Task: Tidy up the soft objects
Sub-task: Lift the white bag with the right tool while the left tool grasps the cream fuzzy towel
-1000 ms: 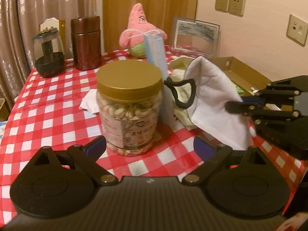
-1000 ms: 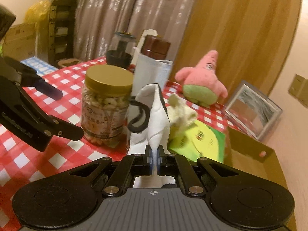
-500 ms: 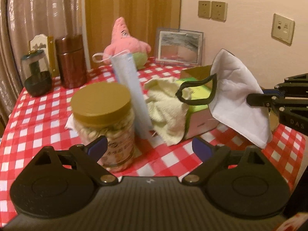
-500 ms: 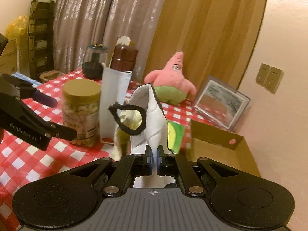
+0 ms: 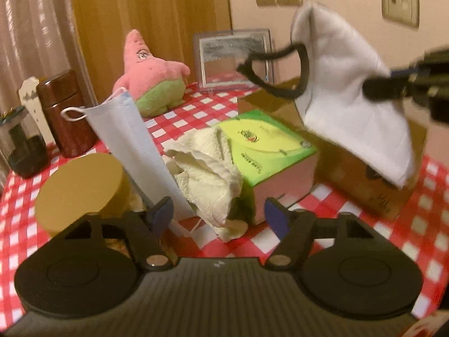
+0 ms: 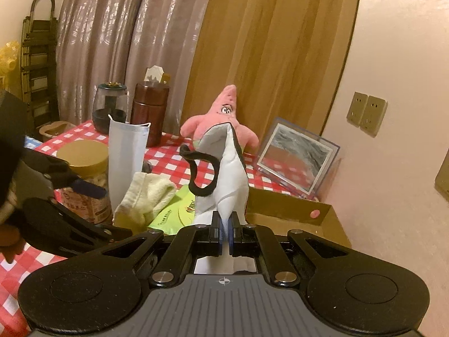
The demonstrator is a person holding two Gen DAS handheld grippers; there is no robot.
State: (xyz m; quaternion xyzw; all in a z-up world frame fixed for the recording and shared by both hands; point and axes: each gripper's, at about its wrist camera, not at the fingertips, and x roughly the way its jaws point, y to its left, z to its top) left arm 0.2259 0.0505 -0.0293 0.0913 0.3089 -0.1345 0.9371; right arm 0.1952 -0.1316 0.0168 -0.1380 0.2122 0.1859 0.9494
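My left gripper (image 5: 219,214) is closing, pads clear of the cream towel (image 5: 209,172) lying between them. Towel drapes off the green tissue box (image 5: 269,151). My right gripper (image 6: 225,231) is pinched tight on the white mask (image 6: 227,174), long axis upright, over the cardboard box (image 6: 294,210). Open tablecloth (image 5: 350,202) between boxes.
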